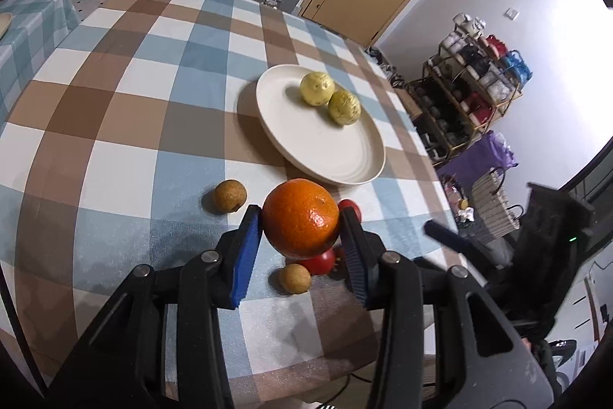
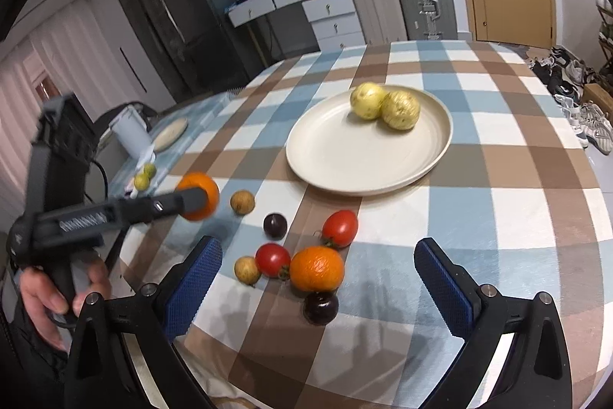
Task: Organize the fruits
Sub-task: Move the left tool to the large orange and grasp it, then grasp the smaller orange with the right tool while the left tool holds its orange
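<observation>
Clamping a round orange tangerine [image 1: 300,223] mid-frame, our left gripper [image 1: 300,230] carried it toward the cream plate [image 1: 268,117]; right gripper [image 2: 318,278] stood open, empty.

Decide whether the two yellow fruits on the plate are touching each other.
Touching. The right wrist view shows the two yellow fruits pressed side by side on the plate, no gap between.

Two yellow-green round fruits [image 2: 385,107] touch on the cream round plate [image 2: 345,160], far side; red tomatoes [image 2: 339,228], an orange [image 2: 316,268] and dark plums [image 2: 321,307] cluster on the desk [image 2: 498,179] before it.
</observation>
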A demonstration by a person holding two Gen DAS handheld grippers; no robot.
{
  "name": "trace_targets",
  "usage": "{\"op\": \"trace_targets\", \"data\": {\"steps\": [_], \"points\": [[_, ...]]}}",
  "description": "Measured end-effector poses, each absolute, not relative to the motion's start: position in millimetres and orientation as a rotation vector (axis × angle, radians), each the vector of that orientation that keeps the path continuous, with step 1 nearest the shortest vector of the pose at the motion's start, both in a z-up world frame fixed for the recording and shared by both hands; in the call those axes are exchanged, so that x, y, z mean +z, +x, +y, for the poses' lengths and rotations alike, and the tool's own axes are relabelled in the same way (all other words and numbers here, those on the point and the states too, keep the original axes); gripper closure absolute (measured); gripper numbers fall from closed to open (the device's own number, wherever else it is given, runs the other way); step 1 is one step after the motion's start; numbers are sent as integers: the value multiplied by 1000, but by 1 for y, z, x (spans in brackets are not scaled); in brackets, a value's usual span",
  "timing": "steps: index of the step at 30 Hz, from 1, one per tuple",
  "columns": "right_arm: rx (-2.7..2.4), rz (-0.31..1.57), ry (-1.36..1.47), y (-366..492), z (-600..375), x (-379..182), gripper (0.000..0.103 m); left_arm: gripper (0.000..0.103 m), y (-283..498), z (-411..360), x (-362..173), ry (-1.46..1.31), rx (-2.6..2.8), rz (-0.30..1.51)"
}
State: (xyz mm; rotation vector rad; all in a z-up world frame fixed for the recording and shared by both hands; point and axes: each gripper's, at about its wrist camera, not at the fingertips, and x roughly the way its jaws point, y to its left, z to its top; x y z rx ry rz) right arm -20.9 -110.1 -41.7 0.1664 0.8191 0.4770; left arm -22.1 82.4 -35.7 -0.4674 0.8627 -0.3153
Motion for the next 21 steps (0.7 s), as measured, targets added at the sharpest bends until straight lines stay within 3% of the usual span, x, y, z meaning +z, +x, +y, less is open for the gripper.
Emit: {"op": "trace_targets", "data": {"steps": [7, 16, 19, 21], "points": [[484, 884, 141, -14, -99, -60, 10, 64, -30, 89, -23, -493, -353, 830], [499, 965, 113, -6, -88, -83, 40, 64, -37, 86, -14, -471, -374, 808], [522, 979, 120, -4, -85, -86, 61, 64, -38, 85, -13, -469, -375, 803], [518, 981, 121, -4, -85, -87, 61, 64, -38, 84, -12, -465, -376, 801]]}}
